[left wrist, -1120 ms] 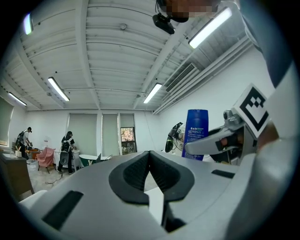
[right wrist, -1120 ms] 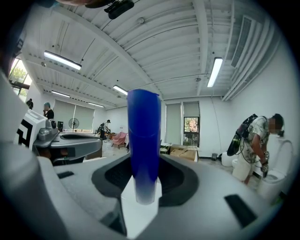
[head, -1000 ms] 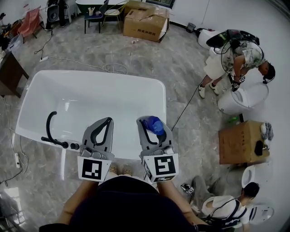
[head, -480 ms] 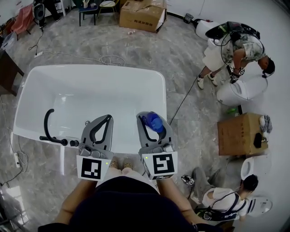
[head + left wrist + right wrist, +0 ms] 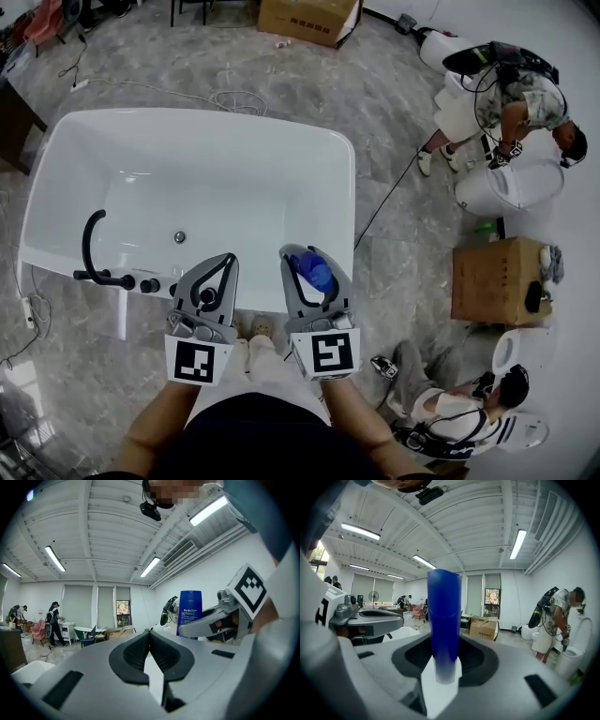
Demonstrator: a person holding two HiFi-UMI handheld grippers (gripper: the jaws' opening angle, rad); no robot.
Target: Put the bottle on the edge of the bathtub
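Bottle (image 5: 319, 273), blue and upright, sits clamped in the right tongs (image 5: 309, 262) near the front rim of the bathtub (image 5: 349, 216), with the left tongs (image 5: 225, 261) pressed together and empty; good placement likely means lowering it plumb onto the flat ledge before release.

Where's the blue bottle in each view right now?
Head view: blue bottle lower centre, held in the right hand-held gripper.
Left gripper view: bottle right of centre, upright.
Right gripper view: bottle centre, between the jaws.
Shared landmark: cardboard box.
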